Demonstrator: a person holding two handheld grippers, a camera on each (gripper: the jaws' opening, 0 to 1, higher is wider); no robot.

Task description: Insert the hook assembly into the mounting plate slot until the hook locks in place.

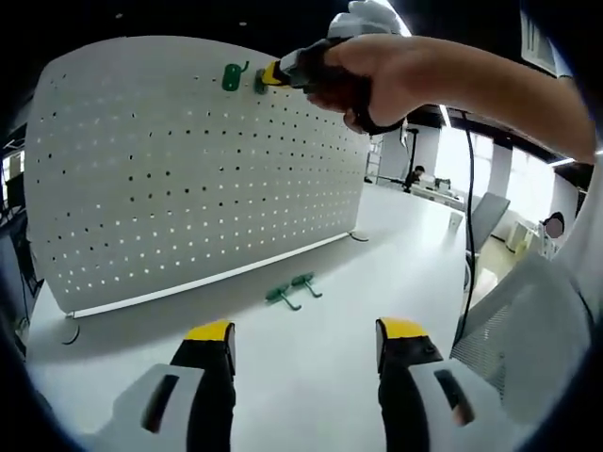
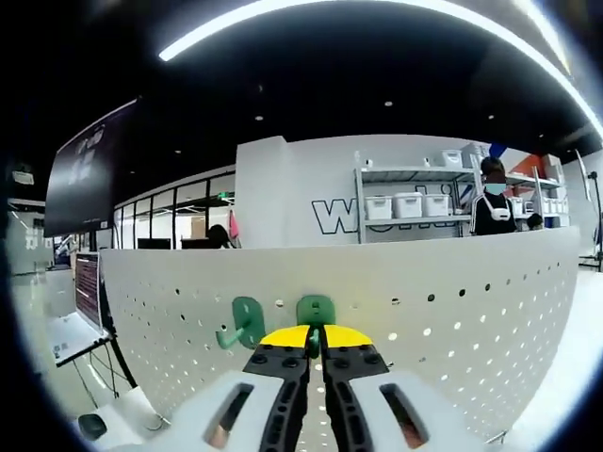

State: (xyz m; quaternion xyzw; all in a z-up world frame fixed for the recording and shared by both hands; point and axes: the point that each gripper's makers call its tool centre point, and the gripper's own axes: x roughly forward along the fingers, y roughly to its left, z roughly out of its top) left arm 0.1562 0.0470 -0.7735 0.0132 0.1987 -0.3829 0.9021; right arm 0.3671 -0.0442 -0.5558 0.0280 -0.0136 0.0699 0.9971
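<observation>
One green hook (image 2: 243,325) hung on the pegboard (image 2: 452,311), the right tool (image 2: 316,341) pinched a second hook (image 2: 316,309) against it, two hooks (image 1: 292,289) waited on the surface (image 1: 311,367), and the left tool (image 1: 306,341) hovered spread.

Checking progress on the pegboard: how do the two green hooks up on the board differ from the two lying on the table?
The two board hooks sit near the pegboard's top edge; the table hooks lie flat on the white table in front of it. One board hook is clamped in the right gripper; the table hooks are untouched, beyond the open left gripper. All four are green.
</observation>
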